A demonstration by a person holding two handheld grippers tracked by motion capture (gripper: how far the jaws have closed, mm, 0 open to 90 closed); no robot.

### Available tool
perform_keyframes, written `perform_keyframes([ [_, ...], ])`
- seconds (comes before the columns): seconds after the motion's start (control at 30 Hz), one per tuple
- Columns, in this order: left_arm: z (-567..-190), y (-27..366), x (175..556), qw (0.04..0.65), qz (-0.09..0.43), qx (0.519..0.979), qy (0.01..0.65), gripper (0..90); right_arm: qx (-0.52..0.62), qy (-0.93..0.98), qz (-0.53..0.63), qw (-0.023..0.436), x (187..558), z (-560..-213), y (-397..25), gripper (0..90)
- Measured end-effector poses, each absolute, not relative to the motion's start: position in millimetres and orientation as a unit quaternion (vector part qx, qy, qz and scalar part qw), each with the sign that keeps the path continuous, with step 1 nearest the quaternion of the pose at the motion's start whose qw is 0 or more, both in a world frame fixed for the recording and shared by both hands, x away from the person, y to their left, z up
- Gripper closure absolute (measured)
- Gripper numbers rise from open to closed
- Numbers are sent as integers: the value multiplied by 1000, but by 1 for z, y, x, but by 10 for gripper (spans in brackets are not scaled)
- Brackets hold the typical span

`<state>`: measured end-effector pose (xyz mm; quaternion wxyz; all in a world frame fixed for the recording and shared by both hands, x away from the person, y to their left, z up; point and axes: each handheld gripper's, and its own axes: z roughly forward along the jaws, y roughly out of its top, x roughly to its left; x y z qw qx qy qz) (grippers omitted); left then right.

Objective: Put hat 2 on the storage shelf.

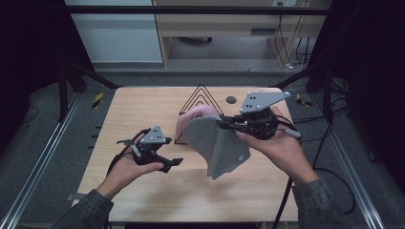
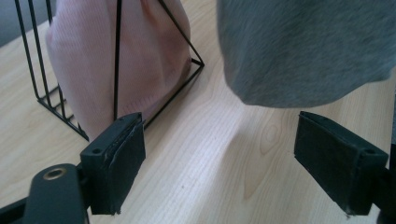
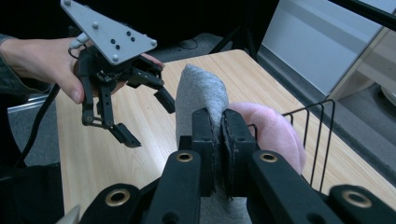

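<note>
Cloth up, left tool waiting

Left gripper (image 1: 165, 160) hovers wide open low over the table (image 1: 143, 191). Right gripper (image 1: 224, 123) pinches the grey cloth (image 1: 219, 145) aloft, letting it hang free. Behind, pink fabric (image 1: 191, 121) sits in a wire rack (image 1: 200, 98), probably already stowed.

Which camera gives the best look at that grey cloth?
The high view: the whole grey cloth hangs from the shut right gripper, above the table. The right gripper view shows just a pinched fold between its jaws. The left gripper view shows its lower edge off the wood.
</note>
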<state>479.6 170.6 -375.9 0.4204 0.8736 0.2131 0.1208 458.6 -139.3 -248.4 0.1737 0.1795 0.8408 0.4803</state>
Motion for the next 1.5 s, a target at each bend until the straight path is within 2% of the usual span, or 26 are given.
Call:
perform_keyframes([
  [0.37,-370,167,484,439,125,865,208,255,171,844,480,165,463,-248,-117,851],
  [0.5,-371,163,486,446,122,863,205,337,171,845,480,161,463,-248,-114,851],
  [0.6,-373,158,489,449,121,861,205,459,171,847,478,159,464,-250,-112,850],
  [0.77,-375,153,492,458,109,860,196,785,182,849,471,157,465,-257,-115,850],
  [0.8,-374,153,493,463,99,859,195,785,182,849,471,157,465,-257,-115,850],
  [0.83,-372,153,493,459,100,861,197,857,191,847,471,157,466,-261,-119,850],
  [1.17,-341,155,488,440,122,867,198,864,233,834,473,161,474,-275,-141,850],
  [1.5,-310,157,493,426,149,871,196,866,240,818,494,171,479,-264,-145,849],
])
